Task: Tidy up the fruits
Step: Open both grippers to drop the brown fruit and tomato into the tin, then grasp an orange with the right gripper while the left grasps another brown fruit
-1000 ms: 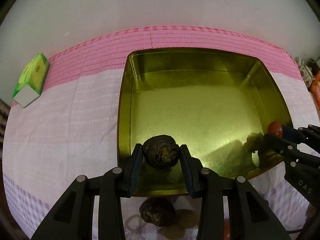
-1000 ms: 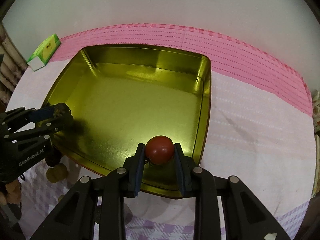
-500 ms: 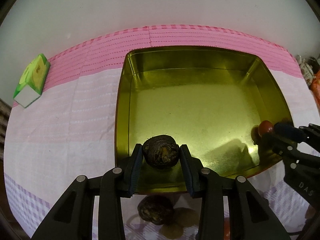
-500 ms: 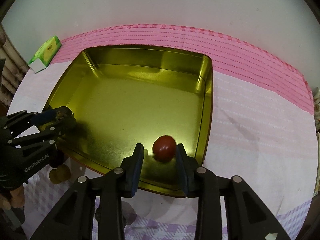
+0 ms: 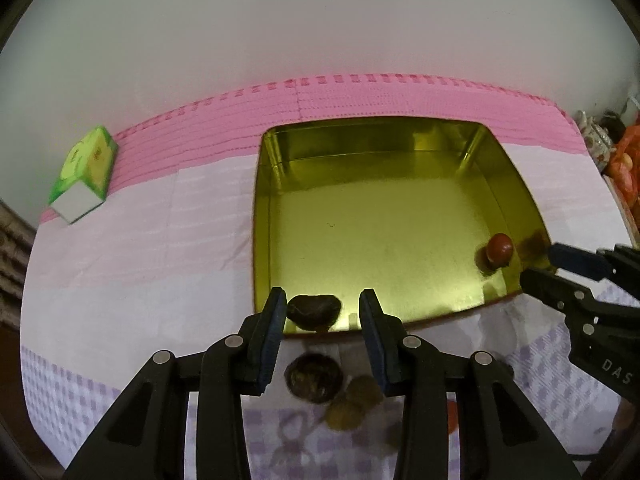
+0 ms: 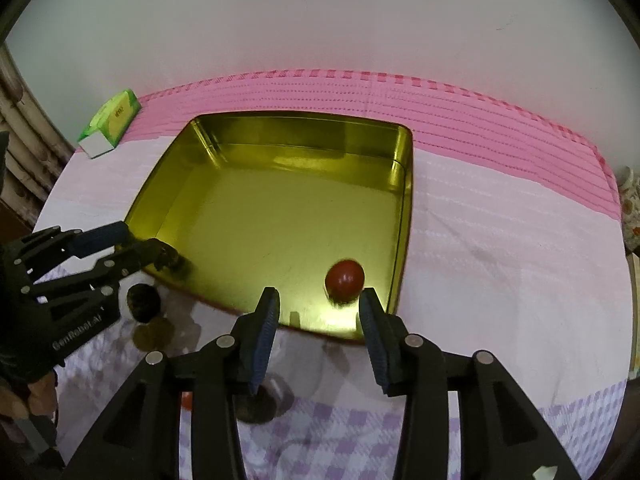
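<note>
A gold tin sits on a pink and white cloth. A dark wrinkled fruit lies in its near left corner. My left gripper hovers above it, open, with a gap between the fruit and the right pad. A red fruit lies loose on the tin floor near the right wall. Just behind it, my right gripper has its jaws opening, with nothing between them.
On the cloth in front of the tin lie another dark fruit and round brown fruits. A green box stands at the far left. An orange bag is at the right edge.
The right jaws opened and let go of the red fruit, which now rests in the tin. Both grippers rose and drew back. The dark fruit stayed in the tin below the left fingers.
</note>
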The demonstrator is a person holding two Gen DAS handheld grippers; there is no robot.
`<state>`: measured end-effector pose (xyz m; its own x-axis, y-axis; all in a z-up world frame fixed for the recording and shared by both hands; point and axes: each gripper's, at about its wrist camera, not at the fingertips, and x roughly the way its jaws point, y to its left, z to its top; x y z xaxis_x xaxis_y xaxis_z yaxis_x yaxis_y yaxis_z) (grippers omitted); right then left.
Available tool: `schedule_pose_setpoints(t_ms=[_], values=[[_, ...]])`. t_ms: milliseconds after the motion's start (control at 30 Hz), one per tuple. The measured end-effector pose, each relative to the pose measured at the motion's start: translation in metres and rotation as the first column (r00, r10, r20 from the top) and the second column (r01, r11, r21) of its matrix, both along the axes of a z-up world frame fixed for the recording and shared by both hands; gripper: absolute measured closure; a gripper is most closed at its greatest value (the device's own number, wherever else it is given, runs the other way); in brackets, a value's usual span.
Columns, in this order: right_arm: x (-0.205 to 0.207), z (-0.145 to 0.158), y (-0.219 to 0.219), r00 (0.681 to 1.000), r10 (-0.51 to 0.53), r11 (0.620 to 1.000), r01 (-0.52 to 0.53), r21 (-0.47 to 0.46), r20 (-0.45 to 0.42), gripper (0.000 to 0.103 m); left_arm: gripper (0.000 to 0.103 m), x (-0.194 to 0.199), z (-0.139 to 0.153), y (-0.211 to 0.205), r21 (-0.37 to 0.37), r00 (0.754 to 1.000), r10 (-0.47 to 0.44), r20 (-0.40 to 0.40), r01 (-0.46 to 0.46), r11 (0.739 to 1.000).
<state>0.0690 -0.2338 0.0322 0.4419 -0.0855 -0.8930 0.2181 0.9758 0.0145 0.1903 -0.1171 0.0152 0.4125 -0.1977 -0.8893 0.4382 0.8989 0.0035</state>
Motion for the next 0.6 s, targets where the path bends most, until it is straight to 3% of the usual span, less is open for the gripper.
schedule_pose_setpoints(t_ms=[233, 600], values=[[-0.044, 0.007, 0.011, 1.000, 0.015, 1.000, -0.015, 0.026, 0.001, 0.064, 0.064, -0.040, 0.007, 0.021, 0.012, 1.000, 0.011, 0.007, -0.011, 1.000], [-0.096, -0.013, 0.031, 0.999, 0.021, 0.998, -0.018, 0.065, -0.038, 0.064, 0.064, -0.085, -0.029, 0.061, 0.042, 0.996, 0.069, -0.060, -0.067, 0.997]])
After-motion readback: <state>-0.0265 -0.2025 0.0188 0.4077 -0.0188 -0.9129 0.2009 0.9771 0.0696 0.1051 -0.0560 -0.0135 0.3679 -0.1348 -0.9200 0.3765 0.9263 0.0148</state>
